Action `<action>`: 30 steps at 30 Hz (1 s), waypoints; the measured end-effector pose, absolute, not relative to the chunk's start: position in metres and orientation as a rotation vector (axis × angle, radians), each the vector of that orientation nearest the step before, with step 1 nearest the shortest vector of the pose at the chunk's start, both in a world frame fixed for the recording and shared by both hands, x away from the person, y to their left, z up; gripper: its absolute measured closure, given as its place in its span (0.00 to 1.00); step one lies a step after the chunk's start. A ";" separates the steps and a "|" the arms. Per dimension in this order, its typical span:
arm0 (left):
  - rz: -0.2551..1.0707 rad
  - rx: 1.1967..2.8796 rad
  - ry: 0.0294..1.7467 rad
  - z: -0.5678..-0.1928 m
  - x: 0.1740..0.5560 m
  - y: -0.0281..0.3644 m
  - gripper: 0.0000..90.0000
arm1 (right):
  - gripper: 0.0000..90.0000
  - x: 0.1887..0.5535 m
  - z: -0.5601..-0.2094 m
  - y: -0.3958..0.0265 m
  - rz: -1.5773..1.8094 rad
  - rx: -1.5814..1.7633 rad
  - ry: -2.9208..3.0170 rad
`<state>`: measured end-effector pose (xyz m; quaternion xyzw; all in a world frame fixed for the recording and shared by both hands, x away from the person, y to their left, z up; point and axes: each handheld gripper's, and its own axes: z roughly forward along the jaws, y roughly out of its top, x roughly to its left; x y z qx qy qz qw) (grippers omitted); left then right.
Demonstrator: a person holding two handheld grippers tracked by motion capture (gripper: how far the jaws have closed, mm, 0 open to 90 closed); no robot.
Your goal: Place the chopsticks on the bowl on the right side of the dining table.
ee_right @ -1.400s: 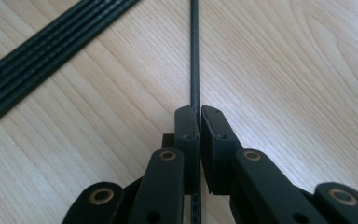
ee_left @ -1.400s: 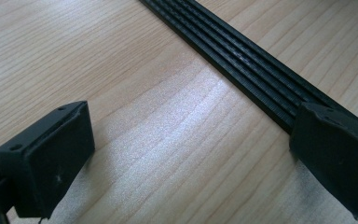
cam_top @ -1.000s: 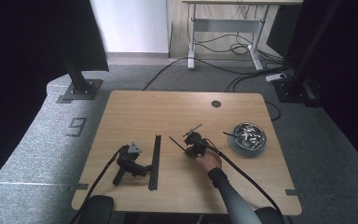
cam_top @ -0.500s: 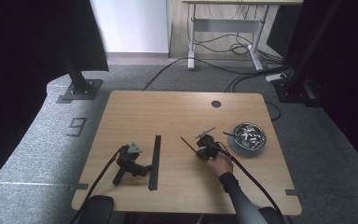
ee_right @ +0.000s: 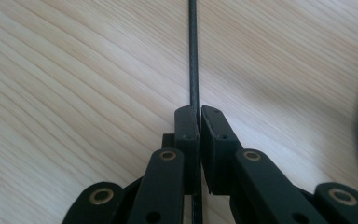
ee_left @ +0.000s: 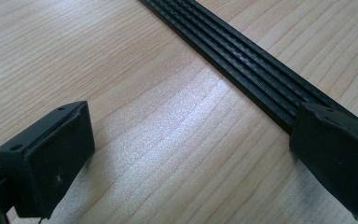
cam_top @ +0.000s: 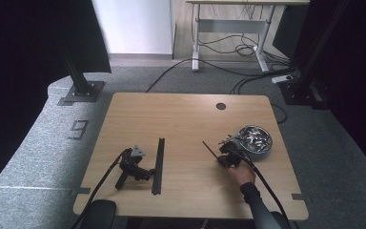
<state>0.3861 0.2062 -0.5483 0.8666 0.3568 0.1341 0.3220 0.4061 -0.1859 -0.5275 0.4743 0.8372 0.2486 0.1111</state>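
My right gripper (cam_top: 220,159) is in a person's hand (cam_top: 241,174) right of the table's middle, just left of a metal bowl (cam_top: 269,149). Its jaws are shut on a thin black rod (cam_top: 209,148) that slants up and left from them. In the right gripper view the rod (ee_right: 194,56) runs straight ahead from between the pads of my right gripper (ee_right: 199,112), over bare wood. My left gripper (cam_top: 147,171) lies on the table at the left, open, with no hand on it. Its right jaw rests by a long black ribbed strip (cam_top: 158,164), also (ee_left: 242,60), and only wood lies within my left gripper (ee_left: 191,140).
The bowl holds several small metal parts (cam_top: 253,137). The wooden table (cam_top: 181,114) has a round cable hole (cam_top: 220,106) at its far side. Cables trail from both grippers off the near edge. A black stand (cam_top: 78,90) and a desk frame (cam_top: 228,28) are on the carpet beyond.
The right hand has carried its gripper and the thin rod to the right, closer to the bowl. The left gripper and the ribbed strip have stayed put.
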 end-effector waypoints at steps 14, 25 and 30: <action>0.352 2.275 0.938 -0.548 0.386 0.206 0.00 | 0.95 0.387 -0.527 -0.232 0.693 1.465 2.406; 0.351 2.275 0.938 -0.548 0.386 0.206 0.00 | 0.95 0.377 -0.527 -0.256 0.692 1.514 2.395; 0.351 2.275 0.938 -0.548 0.386 0.206 0.00 | 0.94 0.379 -0.526 -0.256 0.670 1.507 2.412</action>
